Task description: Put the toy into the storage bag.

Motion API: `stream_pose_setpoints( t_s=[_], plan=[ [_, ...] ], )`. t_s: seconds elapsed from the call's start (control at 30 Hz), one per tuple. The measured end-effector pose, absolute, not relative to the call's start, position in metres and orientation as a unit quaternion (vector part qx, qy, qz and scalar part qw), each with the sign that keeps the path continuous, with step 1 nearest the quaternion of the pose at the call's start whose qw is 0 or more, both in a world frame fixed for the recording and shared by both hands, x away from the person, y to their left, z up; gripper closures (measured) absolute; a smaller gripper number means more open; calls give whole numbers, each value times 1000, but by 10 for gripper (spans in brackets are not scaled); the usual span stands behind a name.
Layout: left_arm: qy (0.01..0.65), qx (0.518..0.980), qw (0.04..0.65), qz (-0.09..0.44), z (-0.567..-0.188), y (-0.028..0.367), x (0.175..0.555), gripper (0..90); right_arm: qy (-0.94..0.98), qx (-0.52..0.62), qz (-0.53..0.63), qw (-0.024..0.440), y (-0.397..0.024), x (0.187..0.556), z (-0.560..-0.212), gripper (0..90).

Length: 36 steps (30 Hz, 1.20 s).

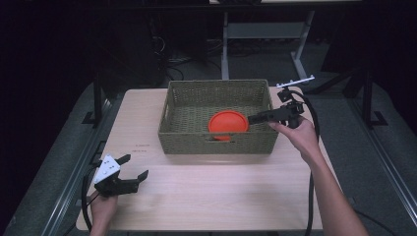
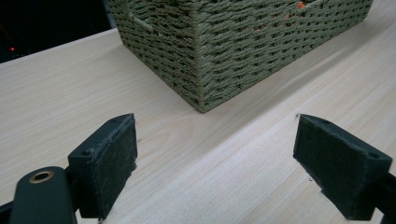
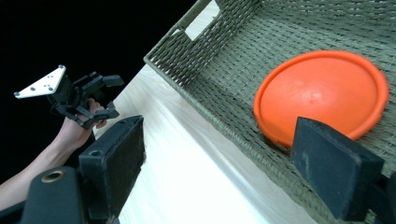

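A: Well, the orange disc (image 1: 228, 124) is lying flat in the woven basket (image 1: 216, 142), and the right gripper (image 1: 255, 118) hangs over the rim, jaws wide, nothing between them.

B: So the drop looks done?

A: I'd say so. The left gripper (image 1: 132, 168) sits open near the table's (image 1: 221, 196) front corner, empty.

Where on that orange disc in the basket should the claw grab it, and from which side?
Probably the raised rim of the orange disc, taken from above. It lies flat in the woven basket, close to the near wall, so a level approach is blocked. The rim's far side has more room. The right claw, open over the basket, is nearest.
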<state>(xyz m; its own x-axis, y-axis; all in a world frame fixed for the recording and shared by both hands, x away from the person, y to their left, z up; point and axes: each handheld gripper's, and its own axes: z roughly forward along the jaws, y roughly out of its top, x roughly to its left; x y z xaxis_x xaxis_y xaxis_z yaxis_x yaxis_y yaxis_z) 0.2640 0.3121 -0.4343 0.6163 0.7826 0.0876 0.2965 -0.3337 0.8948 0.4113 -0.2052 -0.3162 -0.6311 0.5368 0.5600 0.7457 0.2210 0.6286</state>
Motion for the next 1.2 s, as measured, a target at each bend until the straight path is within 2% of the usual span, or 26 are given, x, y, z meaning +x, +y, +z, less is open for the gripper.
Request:
stream_pose_setpoints(
  t_s=[1.2],
  plan=[
    [354, 772, 459, 260, -435, 313, 263, 130, -782, -378, -480, 123, -217, 360, -345, 161]
  ],
)
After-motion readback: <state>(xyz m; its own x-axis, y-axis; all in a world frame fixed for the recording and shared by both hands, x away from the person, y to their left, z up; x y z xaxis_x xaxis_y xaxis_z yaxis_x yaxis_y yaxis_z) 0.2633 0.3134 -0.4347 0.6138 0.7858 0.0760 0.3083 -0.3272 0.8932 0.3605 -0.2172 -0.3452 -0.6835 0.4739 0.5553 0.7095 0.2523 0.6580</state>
